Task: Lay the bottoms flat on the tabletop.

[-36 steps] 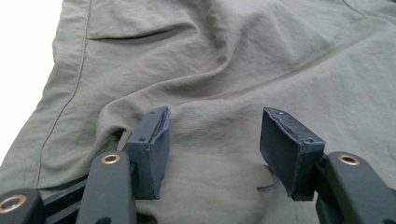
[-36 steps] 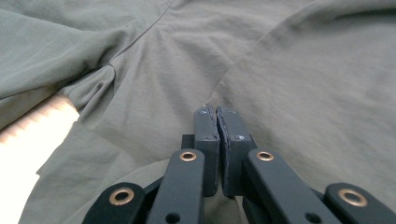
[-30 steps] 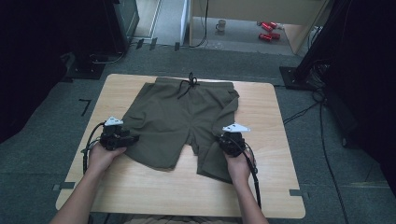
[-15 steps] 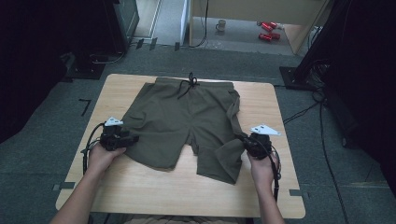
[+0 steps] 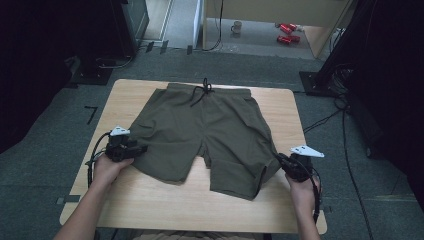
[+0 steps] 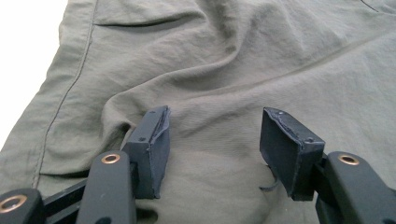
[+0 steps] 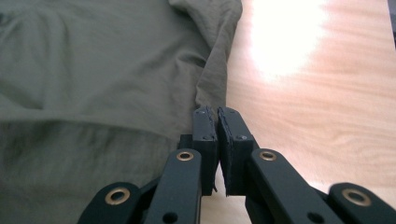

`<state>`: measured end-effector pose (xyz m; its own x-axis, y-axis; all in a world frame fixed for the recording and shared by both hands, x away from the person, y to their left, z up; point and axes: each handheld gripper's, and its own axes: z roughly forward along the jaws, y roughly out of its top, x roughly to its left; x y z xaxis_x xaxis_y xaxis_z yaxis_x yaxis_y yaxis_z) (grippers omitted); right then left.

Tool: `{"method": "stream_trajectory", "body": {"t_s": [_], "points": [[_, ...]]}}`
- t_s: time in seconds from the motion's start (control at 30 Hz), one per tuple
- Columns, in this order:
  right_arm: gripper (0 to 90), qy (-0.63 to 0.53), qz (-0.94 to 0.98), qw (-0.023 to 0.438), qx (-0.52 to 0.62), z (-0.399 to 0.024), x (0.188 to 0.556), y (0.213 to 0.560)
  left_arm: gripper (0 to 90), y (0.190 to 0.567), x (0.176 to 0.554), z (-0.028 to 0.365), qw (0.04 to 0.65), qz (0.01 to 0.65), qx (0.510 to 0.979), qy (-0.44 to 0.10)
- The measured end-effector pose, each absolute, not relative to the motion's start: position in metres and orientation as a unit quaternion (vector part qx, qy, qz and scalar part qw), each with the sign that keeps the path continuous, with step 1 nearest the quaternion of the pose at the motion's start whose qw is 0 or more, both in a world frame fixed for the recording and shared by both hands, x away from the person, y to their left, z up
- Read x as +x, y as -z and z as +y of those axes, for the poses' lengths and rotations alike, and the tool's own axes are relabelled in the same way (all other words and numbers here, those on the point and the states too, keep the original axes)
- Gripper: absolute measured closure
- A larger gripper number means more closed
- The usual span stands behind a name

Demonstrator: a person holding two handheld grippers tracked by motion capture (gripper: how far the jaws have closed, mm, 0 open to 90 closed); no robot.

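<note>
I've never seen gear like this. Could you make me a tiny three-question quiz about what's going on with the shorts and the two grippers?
1. True or false: the left gripper has its jaws apart over the olive-green fabric shorts.
2. What is the right gripper clamping?
A. the black drawstring
B. the outer edge of a shorts leg
C. the rim of the light wooden table
3. Fill in: the drawstring lies at the table's ___ side from the person.

Key: 1 true; 2 B; 3 far.
</note>
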<state>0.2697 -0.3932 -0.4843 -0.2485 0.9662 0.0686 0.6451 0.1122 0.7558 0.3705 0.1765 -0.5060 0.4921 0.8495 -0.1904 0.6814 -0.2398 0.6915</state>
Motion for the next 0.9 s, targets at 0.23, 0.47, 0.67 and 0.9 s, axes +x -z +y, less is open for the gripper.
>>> {"method": "stream_trajectory", "body": {"t_s": [0.23, 0.47, 0.67, 0.9], "points": [[85.3, -0.347, 0.7, 0.208, 0.588, -0.42, 0.267, 0.503, 43.0, 0.506, 0.37, 0.177, 0.375, 0.491, 0.779, -0.113], [81.3, -0.356, 0.685, 0.21, 0.599, -0.431, 0.262, 0.504, 43.0, 0.507, 0.37, 0.177, 0.375, 0.491, 0.778, -0.115], [76.0, -0.374, 0.687, 0.212, 0.586, -0.418, 0.261, 0.498, 43.8, 0.5, 0.367, 0.177, 0.383, 0.483, 0.776, -0.132], [72.1, -0.386, 0.7, 0.211, 0.562, -0.396, 0.261, 0.489, 42.5, 0.489, 0.354, 0.185, 0.393, 0.472, 0.776, -0.146]]}}
